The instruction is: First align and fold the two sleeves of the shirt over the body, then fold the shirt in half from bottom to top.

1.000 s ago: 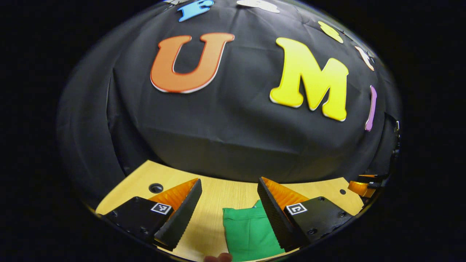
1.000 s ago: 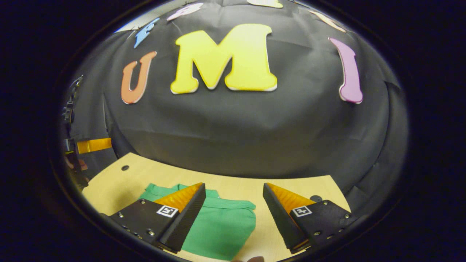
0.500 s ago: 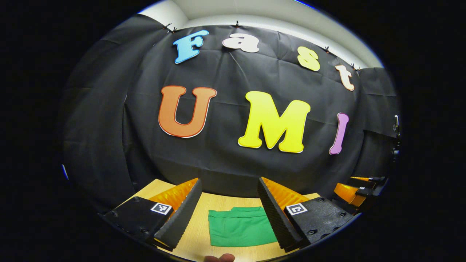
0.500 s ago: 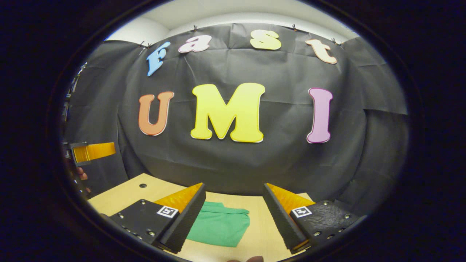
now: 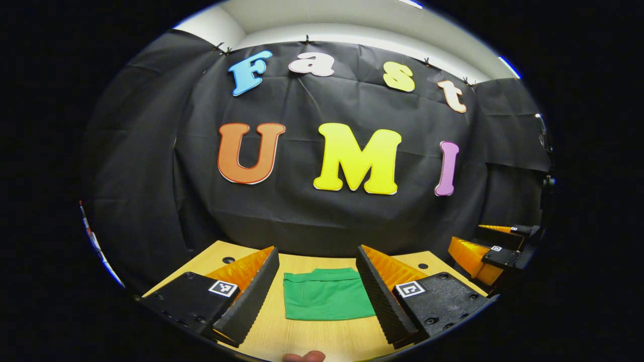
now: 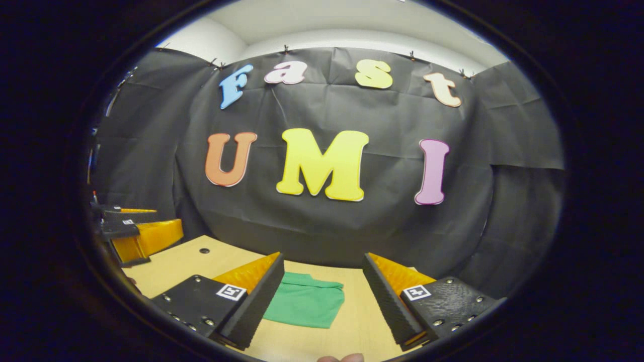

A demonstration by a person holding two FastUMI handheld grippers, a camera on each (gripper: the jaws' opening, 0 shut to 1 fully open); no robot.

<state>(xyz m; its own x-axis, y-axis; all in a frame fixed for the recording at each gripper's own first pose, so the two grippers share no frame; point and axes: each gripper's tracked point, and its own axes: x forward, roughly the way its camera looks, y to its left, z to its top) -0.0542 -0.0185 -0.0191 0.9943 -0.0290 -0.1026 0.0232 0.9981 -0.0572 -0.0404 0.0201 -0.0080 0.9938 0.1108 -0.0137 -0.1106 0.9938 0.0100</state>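
Both tools pulled back from folded green shirt (image 5: pixel 324 300) on table (image 5: pixel 327 342), left tool (image 5: pixel 316 294) and right tool (image 6: pixel 322 296) gaping, empty

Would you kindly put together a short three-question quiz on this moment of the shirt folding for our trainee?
1. True or false: the left gripper is shut on the green shirt.
2. Multiple choice: the shirt lies as (a) a spread-out garment with sleeves out, (b) a compact folded rectangle, (c) a bundle hanging off the table edge.
3. Fill in: in the right gripper view, the right gripper has its fingers ____ and holds nothing.

Key:
1. False. Its fingers stand apart, with the shirt lying flat on the table between and beyond them.
2. b.
3. Open.
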